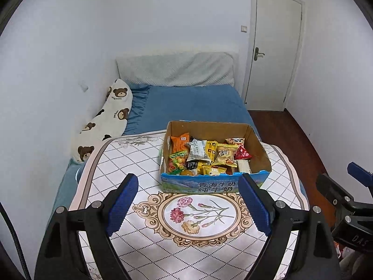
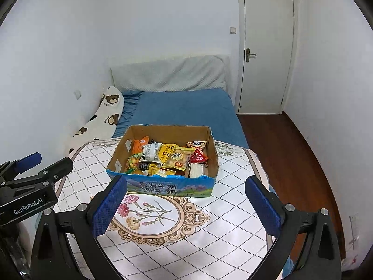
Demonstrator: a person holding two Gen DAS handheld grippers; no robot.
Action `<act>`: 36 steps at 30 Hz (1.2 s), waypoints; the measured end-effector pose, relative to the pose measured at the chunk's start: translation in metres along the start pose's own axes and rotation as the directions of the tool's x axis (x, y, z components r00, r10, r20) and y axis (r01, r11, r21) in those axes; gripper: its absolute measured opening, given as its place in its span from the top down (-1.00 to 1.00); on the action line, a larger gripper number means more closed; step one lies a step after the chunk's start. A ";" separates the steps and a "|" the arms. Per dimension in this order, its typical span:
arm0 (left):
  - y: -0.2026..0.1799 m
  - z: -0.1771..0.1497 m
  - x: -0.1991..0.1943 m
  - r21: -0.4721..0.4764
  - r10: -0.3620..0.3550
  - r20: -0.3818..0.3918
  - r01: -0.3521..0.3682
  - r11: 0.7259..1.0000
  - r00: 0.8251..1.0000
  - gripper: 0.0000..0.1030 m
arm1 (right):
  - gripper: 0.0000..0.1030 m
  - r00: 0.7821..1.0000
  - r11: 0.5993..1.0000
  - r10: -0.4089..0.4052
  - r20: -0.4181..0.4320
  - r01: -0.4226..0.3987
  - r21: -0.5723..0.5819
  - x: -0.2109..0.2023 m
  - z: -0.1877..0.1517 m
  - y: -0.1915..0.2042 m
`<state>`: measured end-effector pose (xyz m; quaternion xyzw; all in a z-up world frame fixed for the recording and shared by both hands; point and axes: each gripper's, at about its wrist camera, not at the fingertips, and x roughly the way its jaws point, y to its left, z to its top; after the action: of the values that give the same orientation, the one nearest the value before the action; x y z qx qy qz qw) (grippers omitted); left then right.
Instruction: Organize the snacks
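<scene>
- The snacks [image 1: 205,157] lie heaped in an open cardboard box [image 1: 261,149], which stands on the far half of a round surface [image 1: 130,163] covered with a white cloth in a diamond grid.
- In the heap: an orange packet [image 1: 179,141] at the far left, a bag of coloured sweets [image 1: 178,161] below it, a grey-white sachet [image 1: 198,150] and a yellow packet [image 1: 211,150] in the middle, a pale bag of biscuits [image 1: 225,155], and a red triangular pack [image 1: 242,153] towards the right.
- The box's near wall is blue with a mountain scene and printed Chinese characters; its inner walls are plain brown card.
- Just in front of the box the cloth bears a framed carnation motif [image 1: 198,213].
- The left gripper [image 1: 188,204] hangs over the near part of the surface, its blue-padded fingers [image 1: 122,204] spread wide with nothing between them; only cloth shows in the gap.
- The right gripper [image 2: 185,207] is alongside, its fingers [image 2: 108,206] also wide apart and empty, clear of the box.
- Each gripper shows at the edge of the other's view.
- Behind the surface is a bed [image 1: 193,105] with a blue sheet, a bear-print pillow [image 1: 105,119] along the left wall and a pale padded headboard [image 1: 174,70].
- A white door [image 1: 272,53] stands shut at the right, above a dark wooden floor [image 1: 286,135].
</scene>
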<state>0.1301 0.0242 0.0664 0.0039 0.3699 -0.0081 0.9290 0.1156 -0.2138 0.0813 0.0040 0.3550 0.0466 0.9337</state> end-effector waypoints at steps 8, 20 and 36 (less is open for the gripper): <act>-0.003 0.000 0.028 -0.008 0.026 -0.027 -0.027 1.000 0.999 -0.70 | -1.00 0.999 0.999 -0.028 -0.023 0.028 0.016 0.030 0.001 -0.006; -0.012 0.017 0.097 0.013 0.080 -0.083 -0.079 0.997 0.993 -0.70 | -1.00 0.994 0.996 -0.074 -0.084 0.077 0.039 0.105 0.013 -0.019; -0.017 0.021 0.141 0.008 0.058 -0.160 -0.058 0.998 0.985 -0.98 | -1.00 0.986 0.994 -0.104 -0.131 0.109 0.032 0.143 0.017 -0.026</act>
<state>0.2467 0.0057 -0.0149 0.0170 0.4433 0.0185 0.8960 0.2352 -0.2264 -0.0014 0.0003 0.4154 -0.0101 0.9096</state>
